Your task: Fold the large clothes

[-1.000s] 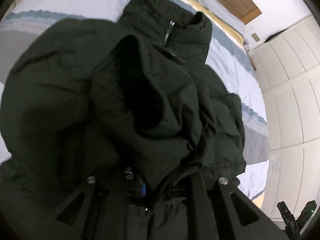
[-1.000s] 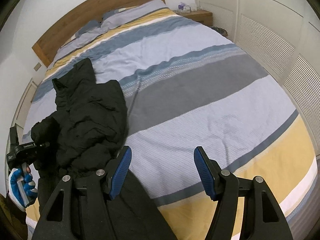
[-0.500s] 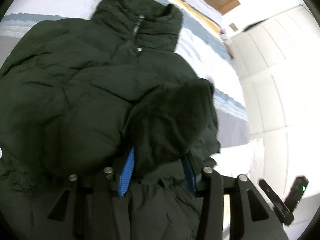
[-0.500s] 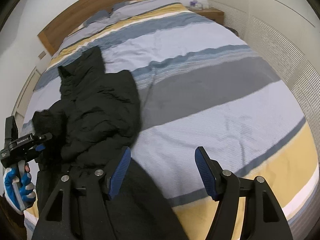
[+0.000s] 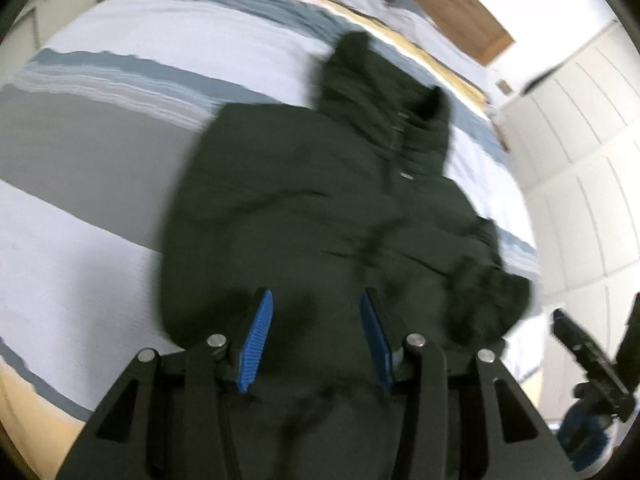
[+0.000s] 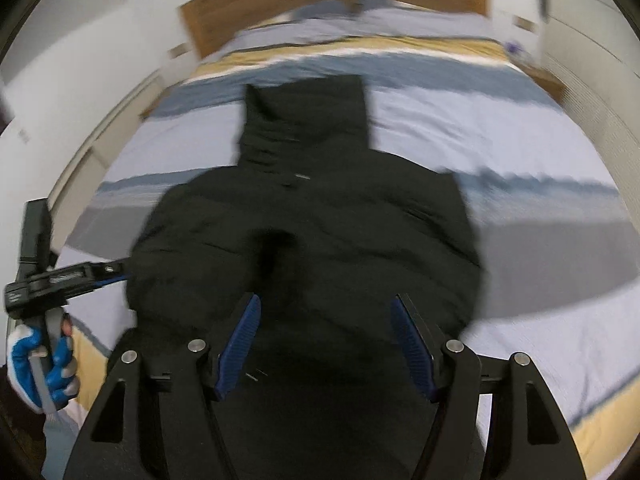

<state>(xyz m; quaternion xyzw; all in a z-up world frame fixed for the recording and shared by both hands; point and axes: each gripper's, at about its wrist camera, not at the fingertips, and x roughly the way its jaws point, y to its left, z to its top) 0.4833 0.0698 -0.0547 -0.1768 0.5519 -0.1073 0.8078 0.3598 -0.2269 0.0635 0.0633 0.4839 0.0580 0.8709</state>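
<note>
A dark puffer jacket (image 5: 320, 216) lies on the striped bed, collar toward the headboard, with a sleeve bunched at its right side (image 5: 492, 296). My left gripper (image 5: 316, 328) is open and empty over the jacket's lower part. The jacket also fills the middle of the right wrist view (image 6: 320, 232). My right gripper (image 6: 326, 340) is open and empty above the jacket's hem. The left gripper (image 6: 120, 272) shows in the right wrist view at the jacket's left edge, held by a blue-and-white gloved hand (image 6: 40, 372). Both views are blurred.
The striped bedspread (image 5: 88, 184) spreads to the left of the jacket and also to the right in the right wrist view (image 6: 560, 240). A wooden headboard (image 6: 320, 4) and pillows stand at the far end. White wardrobe doors (image 5: 580, 160) line one side.
My left gripper has let go of the sleeve and opened; the sleeve now lies at the jacket's side. The right gripper has swung left over the jacket.
</note>
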